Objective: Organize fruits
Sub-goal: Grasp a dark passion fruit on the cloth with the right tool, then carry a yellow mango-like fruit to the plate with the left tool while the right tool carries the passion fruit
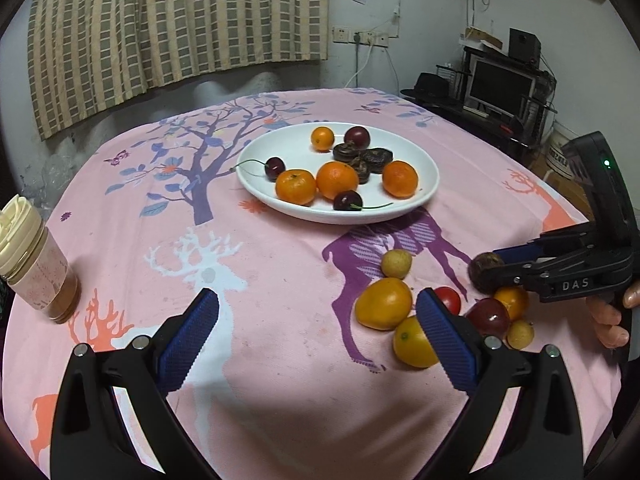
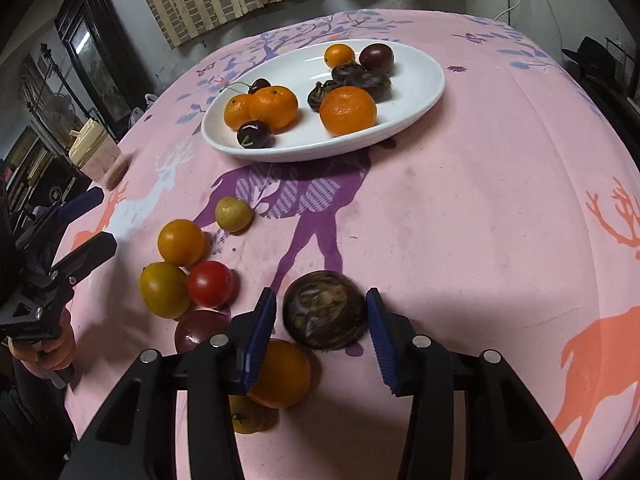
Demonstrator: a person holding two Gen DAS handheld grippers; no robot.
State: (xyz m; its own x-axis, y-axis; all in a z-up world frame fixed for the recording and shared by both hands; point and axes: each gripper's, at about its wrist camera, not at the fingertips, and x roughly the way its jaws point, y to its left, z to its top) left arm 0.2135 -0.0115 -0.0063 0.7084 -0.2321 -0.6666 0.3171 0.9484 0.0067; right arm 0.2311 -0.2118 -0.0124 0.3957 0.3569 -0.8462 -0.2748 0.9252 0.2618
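A white plate (image 1: pixel 416 152) (image 2: pixel 424 76) holds several oranges, cherries and dark water chestnuts. Loose fruit lies nearer on the pink cloth: orange tomatoes (image 1: pixel 384 303) (image 2: pixel 181 242), a red tomato (image 2: pixel 210 284), small yellow fruits (image 2: pixel 233 213). My right gripper (image 2: pixel 322 312) (image 1: pixel 494 264) is open, its jaws on either side of a dark brown water chestnut (image 2: pixel 325 310) (image 1: pixel 485 274) on the cloth, with small gaps. My left gripper (image 1: pixel 318 312) is open and empty, hovering left of the loose pile; it shows at the left of the right wrist view (image 2: pixel 86 220).
A jar with a cream lid (image 1: pixel 34 256) (image 2: pixel 94 152) stands at the table's left edge. The round table's edge curves close on all sides. A curtain hangs behind; a shelf with a monitor (image 1: pixel 500 84) stands at the back right.
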